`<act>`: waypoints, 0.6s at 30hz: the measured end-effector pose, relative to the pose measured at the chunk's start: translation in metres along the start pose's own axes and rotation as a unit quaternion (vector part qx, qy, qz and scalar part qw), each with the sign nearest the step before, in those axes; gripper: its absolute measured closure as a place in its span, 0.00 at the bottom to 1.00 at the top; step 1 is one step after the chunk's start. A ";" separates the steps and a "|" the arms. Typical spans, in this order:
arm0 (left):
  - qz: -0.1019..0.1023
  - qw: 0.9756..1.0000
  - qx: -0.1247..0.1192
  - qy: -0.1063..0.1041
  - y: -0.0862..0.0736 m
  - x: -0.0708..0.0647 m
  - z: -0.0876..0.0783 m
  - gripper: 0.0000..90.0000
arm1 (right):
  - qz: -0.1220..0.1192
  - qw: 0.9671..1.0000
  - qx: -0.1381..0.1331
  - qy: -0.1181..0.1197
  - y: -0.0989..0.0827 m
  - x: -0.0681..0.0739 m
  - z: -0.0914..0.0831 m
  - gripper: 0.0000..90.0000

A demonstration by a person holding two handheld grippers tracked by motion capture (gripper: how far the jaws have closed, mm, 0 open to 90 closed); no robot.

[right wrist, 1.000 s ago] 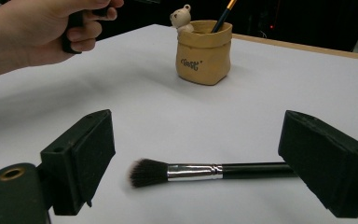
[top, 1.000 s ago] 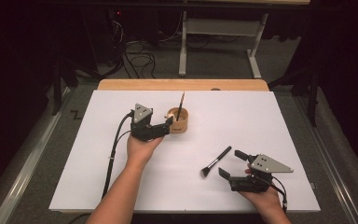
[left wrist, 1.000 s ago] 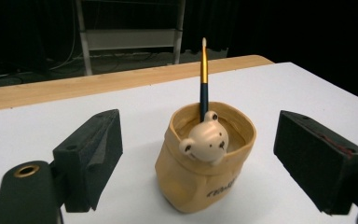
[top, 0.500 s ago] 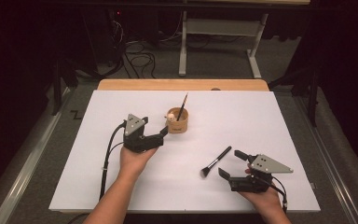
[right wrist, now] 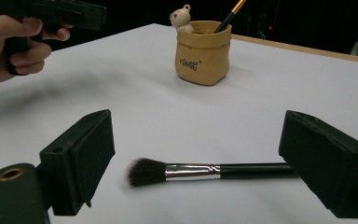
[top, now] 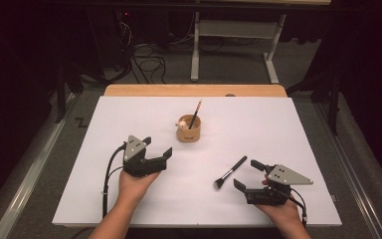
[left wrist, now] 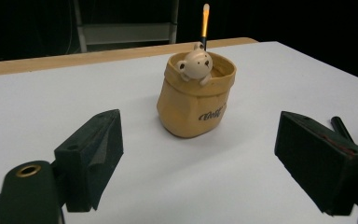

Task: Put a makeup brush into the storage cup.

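Lower centre-right of the high view: black-handled makeup brush with silver ferrule (top: pixel 230 172) flat on the white table (top: pixel 303 129), long axis diagonal, bristles lower left. Right gripper (top: pixel 251 175), nearer, unclenched, faces it; left gripper (top: pixel 157 147) unclenched, empty, before the tan bear-trimmed cup (top: pixel 188 130).

Even overhead light brightens the white rectangular surface (top: pixel 288 129) against dark surroundings; shadows stay soft, and the near black fingers (right wrist: pixel 77 158) look slightly blurred.

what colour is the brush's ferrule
Silver, between dark bristles and a black handle; the brush shows best in the right gripper view.
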State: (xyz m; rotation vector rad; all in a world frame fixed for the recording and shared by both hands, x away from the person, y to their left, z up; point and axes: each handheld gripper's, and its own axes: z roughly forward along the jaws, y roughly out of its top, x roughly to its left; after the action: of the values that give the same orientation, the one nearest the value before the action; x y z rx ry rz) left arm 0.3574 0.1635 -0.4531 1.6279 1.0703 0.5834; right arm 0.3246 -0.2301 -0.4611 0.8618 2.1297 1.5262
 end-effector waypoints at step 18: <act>0.006 1.000 -0.009 -0.008 -0.030 -0.002 -0.041 0.16 | -0.001 1.000 0.007 -0.008 -0.001 -0.001 0.001 0.11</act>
State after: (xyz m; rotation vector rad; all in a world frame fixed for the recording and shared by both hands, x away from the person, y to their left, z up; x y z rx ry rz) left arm 0.3129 0.1836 -0.4675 1.6227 1.0413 0.5862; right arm 0.3256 -0.2306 -0.4626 0.8745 2.1310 1.5010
